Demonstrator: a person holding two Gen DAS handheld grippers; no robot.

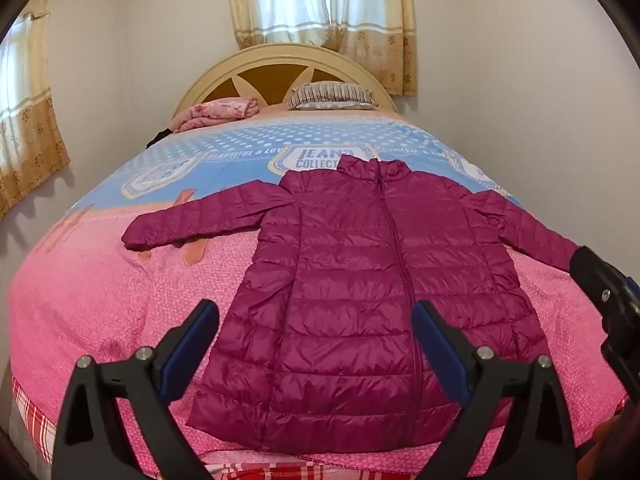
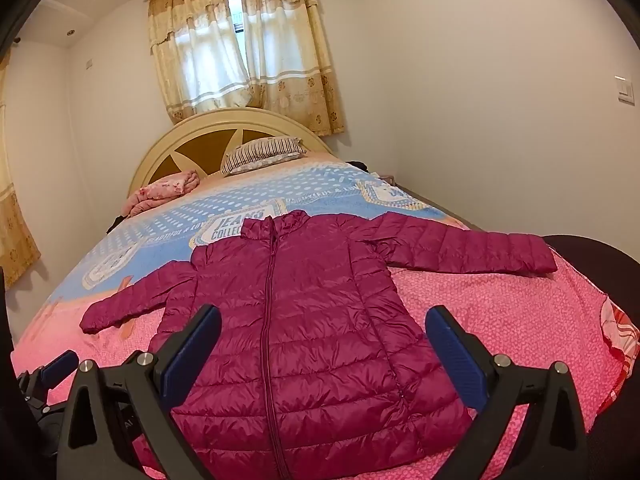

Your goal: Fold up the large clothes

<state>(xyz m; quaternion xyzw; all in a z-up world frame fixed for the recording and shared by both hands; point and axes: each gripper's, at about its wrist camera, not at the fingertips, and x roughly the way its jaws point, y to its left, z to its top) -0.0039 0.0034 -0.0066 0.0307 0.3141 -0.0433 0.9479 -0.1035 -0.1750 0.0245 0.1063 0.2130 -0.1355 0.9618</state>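
Both grippers hang above the near end of the bed (image 1: 88, 300), jaws spread wide and nothing between them. From the left wrist, the left gripper (image 1: 316, 350) frames the near left part of the jacket (image 1: 360, 280), its blue pads (image 1: 182, 364) clear of the cloth. From the right wrist, the right gripper (image 2: 324, 354) frames the lower middle of the jacket, also without touching it. The right gripper also shows at the right edge of the left view, near the tip of the right sleeve (image 1: 532, 228); the left gripper peeks in at the lower left of the right view.

The jacket is a magenta quilted puffer, lying flat and face up on the bedspread, zipped shut, collar (image 1: 372, 168) toward the far end and hem at the near edge. Both sleeves are spread out to the sides: the left sleeve (image 1: 200, 220) angles slightly toward the near side, and the right sleeve reaches close to the right edge of the bed.

The bedspread is pink at the near end and blue with white dots farther off. At the far end a striped pillow (image 1: 332, 96) lies against the rounded cream headboard (image 1: 280, 60), with a bunched pink blanket (image 1: 218, 112) to its left. A curtained window (image 1: 320, 4) stands behind the headboard, and a wall switch (image 2: 625, 89) shows on the right wall.
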